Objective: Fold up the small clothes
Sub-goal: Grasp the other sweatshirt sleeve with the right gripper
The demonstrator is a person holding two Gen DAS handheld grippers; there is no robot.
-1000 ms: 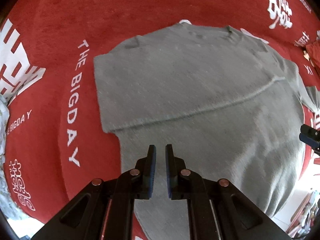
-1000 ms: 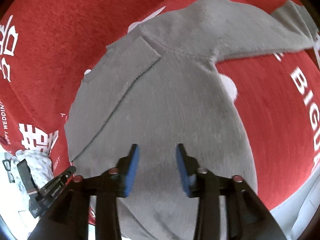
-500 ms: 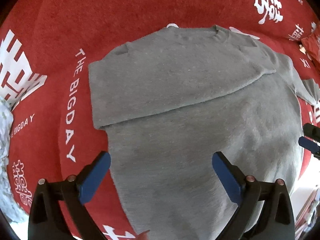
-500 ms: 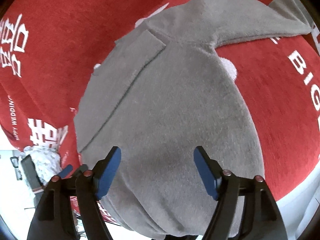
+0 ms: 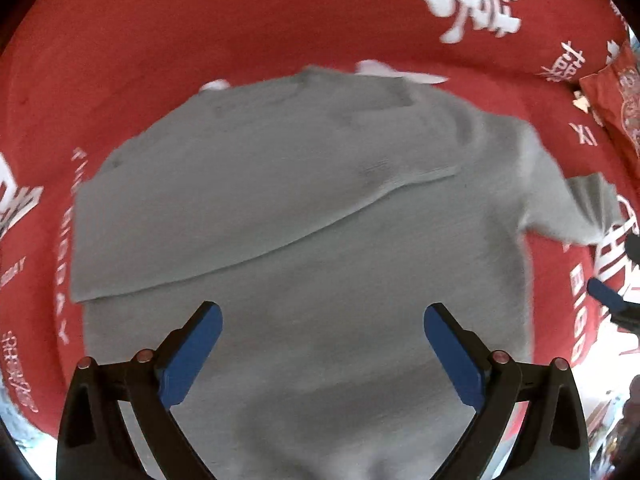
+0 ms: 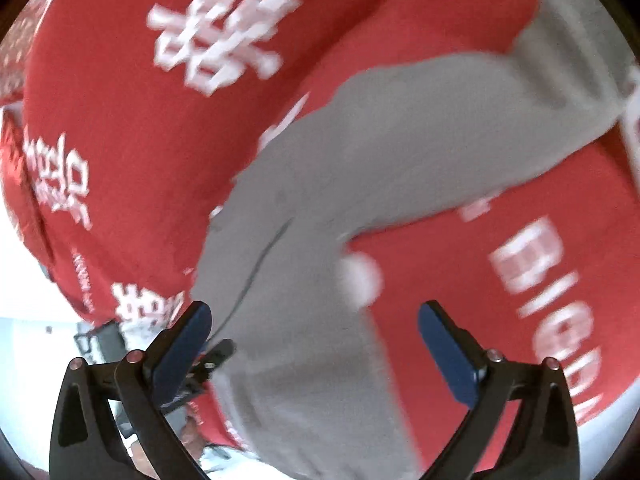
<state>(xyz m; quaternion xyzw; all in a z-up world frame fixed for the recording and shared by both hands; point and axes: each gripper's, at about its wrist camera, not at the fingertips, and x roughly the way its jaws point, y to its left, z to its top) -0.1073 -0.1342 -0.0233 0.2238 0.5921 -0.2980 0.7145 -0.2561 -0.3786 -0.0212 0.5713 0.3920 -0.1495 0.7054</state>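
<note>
The grey sweater's unfolded sleeve (image 6: 460,128) is seen ahead-right of the right claw (image 6: 314,344) (opening, empty); the left claw (image 5: 322,344), spread, is farther.

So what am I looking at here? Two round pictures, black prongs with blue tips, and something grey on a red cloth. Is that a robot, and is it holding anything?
No robot: a person holds a pair of tongs in each hand, and each pair has a wide-angle camera looking out along its prongs, which gives the round, bent pictures. One picture comes from the left tongs, the other from the right tongs. The blue tips are the pads that pinch. On the surface lies a red cloth with white lettering, and on it a small grey sweater, one sleeve already folded across its body, the other sleeve still stretched out. Nothing is held: the left tongs are wide open, and the right jaws are opening, with only the sweater lying below them.
</note>
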